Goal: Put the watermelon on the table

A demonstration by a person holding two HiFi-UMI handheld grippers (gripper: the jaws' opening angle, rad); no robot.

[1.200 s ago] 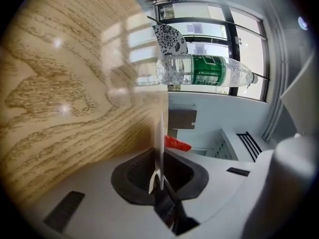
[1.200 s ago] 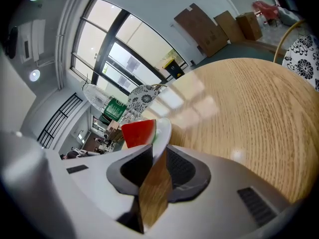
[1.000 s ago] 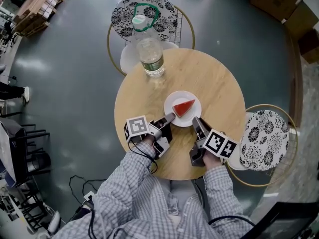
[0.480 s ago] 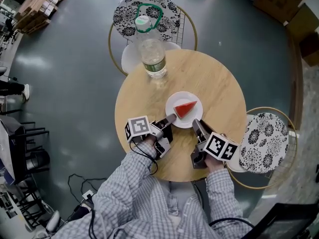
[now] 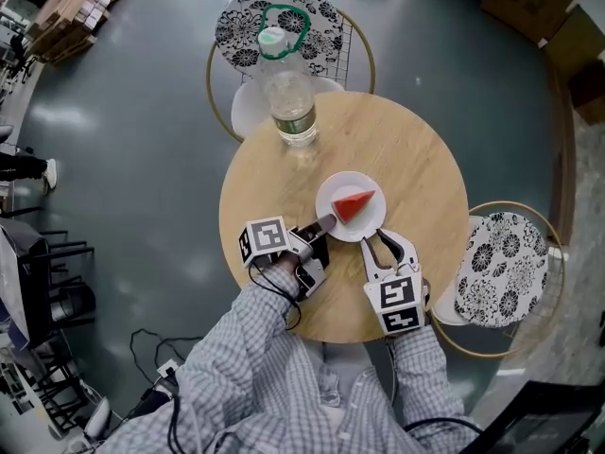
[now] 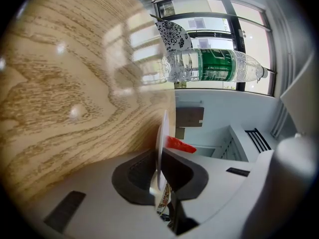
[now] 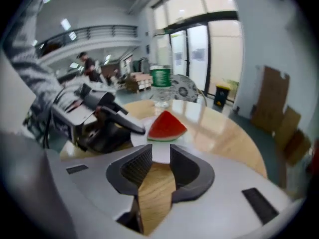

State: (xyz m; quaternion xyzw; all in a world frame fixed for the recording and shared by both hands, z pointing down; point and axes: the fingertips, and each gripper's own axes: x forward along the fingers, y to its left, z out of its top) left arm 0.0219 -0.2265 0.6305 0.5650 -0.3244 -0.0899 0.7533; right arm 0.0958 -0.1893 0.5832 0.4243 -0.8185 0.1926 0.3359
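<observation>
The watermelon (image 5: 354, 204) lies on the plate (image 5: 330, 195), not yet on the bare desk (image 5: 416, 154). The left claw (image 5: 325, 224) is clamped on the plate's rim. The right claw (image 5: 386, 245) stands apart and empty just beside the plate. Grasping, lifting and placing seem left to do.

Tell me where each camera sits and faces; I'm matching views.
Head view: on the person's head, facing steeply down at the round wooden table; checked sleeves, left hand-held gripper and right hand-held gripper show.
Left gripper view: on the left one, looking along its own jaws, clamped on the round white plate.
Right gripper view: on the right one, own jaws apart, facing the red watermelon wedge and the left one.
Shared: all show wedge and clear plastic bottle.
</observation>
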